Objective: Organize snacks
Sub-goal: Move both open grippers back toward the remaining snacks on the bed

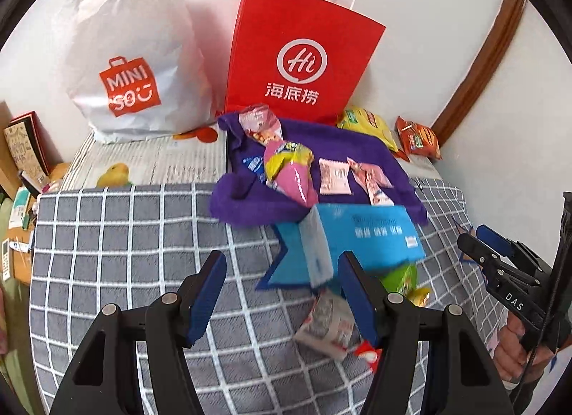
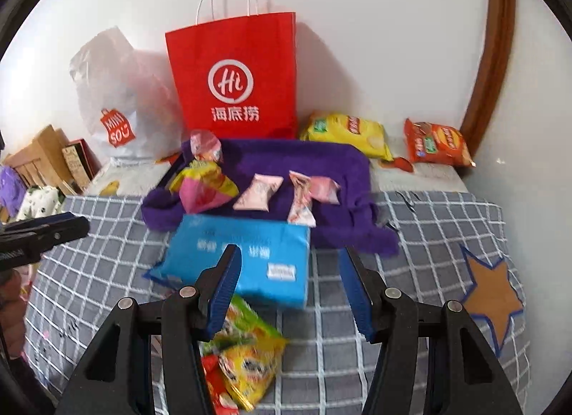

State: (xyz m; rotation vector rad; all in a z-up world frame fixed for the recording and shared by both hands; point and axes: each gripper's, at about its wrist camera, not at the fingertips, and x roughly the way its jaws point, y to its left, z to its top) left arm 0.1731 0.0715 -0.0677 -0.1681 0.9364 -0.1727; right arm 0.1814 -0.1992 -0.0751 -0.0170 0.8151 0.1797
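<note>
Snacks below left-side jaws of right gripper, untouched, jaws apart

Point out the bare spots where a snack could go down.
Free: checked cover left of the blue pack, and between pack and star. Crowded: purple towel, and the packets in front of the pack.

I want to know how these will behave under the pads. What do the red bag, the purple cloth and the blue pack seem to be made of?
Red bag: probably matte paper, with stiff flat faces, sharp creases and twisted white cord handles.
Purple cloth: looks like fuzzy terry or fleece, with a nappy, rumpled surface and no shine.
Blue pack: likely soft plastic film, smooth and slightly glossy, with a wrinkled end.
</note>
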